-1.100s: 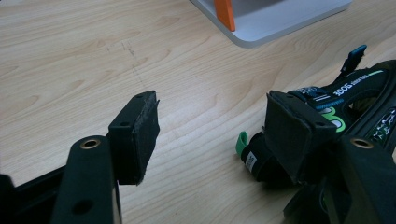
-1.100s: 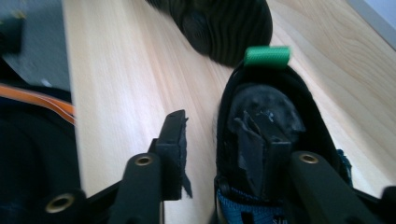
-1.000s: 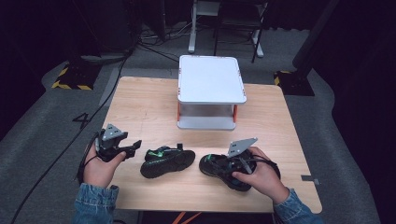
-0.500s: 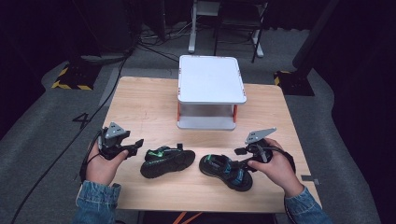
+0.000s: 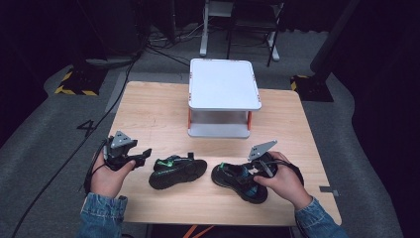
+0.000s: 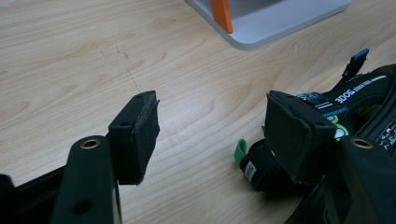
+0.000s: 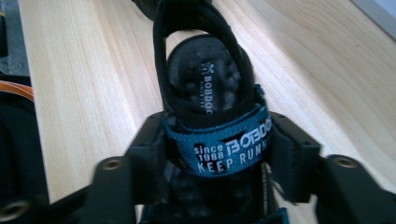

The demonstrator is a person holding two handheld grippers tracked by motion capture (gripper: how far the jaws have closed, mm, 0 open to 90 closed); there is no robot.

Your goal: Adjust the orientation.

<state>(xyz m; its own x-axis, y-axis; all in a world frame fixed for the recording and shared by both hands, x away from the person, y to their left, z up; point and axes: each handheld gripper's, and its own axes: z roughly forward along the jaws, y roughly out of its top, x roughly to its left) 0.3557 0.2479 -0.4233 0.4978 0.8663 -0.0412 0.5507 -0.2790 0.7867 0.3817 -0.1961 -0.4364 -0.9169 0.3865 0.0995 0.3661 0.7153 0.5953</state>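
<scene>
Dark carpeted floor surrounds the pale wooden tabletop, which carries a white two-tier plastic stand with orange posts at its far side.

Near the front edge, the right claw straddles a black sandal with a teal strap. In the right gripper view its two black jaws stand on either side of the teal strap printed "KEEP RUNN", the pads right against the strap's edges; the jaws have just been closing with the strap between them. Whether they already squeeze it firmly I cannot tell for sure, but they look to be in contact. The sandal's heel lies beyond the claw, pointing away along the wood.

The left claw hovers low over the tabletop with its jaws well parted and nothing between them. A second black sandal with green trim lies just beside its right-hand jaw, its green tab peeking out near the pad. The white stand's base lies well ahead of this claw.
</scene>
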